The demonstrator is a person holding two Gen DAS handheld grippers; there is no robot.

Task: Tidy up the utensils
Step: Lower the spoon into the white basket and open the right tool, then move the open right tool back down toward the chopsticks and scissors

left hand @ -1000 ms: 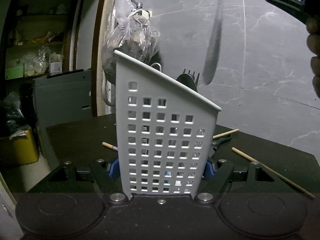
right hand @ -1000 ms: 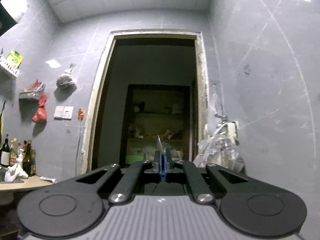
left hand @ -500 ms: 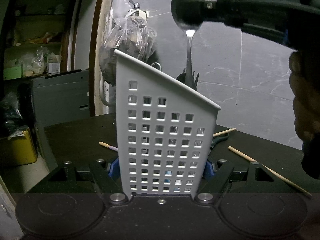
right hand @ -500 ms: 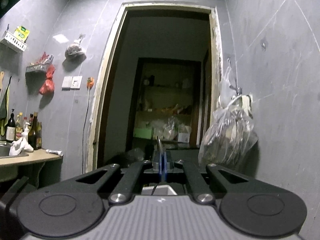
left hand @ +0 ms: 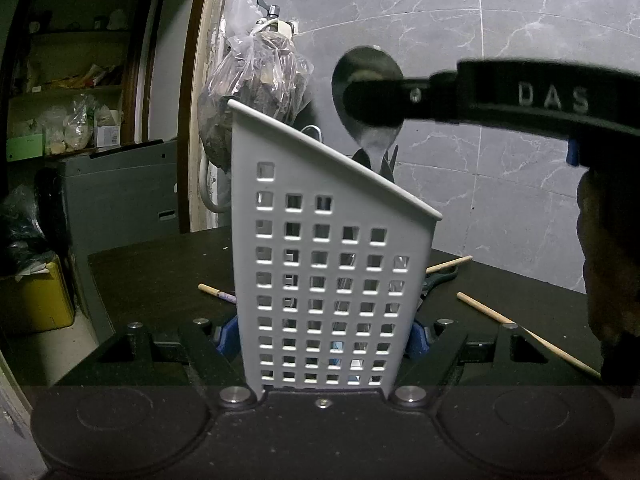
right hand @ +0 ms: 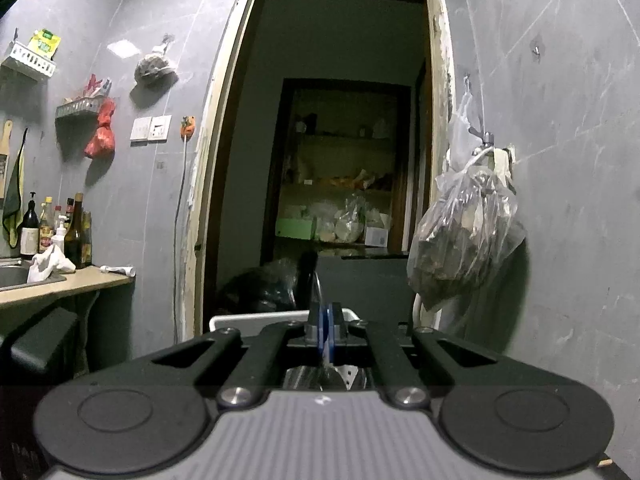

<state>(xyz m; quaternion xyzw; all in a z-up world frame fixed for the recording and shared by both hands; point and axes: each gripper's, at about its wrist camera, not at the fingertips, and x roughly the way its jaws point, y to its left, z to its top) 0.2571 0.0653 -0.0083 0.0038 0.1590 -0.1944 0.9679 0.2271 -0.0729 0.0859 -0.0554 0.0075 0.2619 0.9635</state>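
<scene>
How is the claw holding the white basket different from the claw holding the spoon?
The left claw spreads wide around the white basket; the right claw pinches almost shut on the thin spoon. The left claw sits low by the dark table; the right claw hangs above the basket. Both have blue pads.

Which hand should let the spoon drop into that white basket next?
Right. Its hand-held gripper is clamped on the spoon, handle down over the basket's open top. The left hand-held gripper grips the white basket at its base.
</scene>
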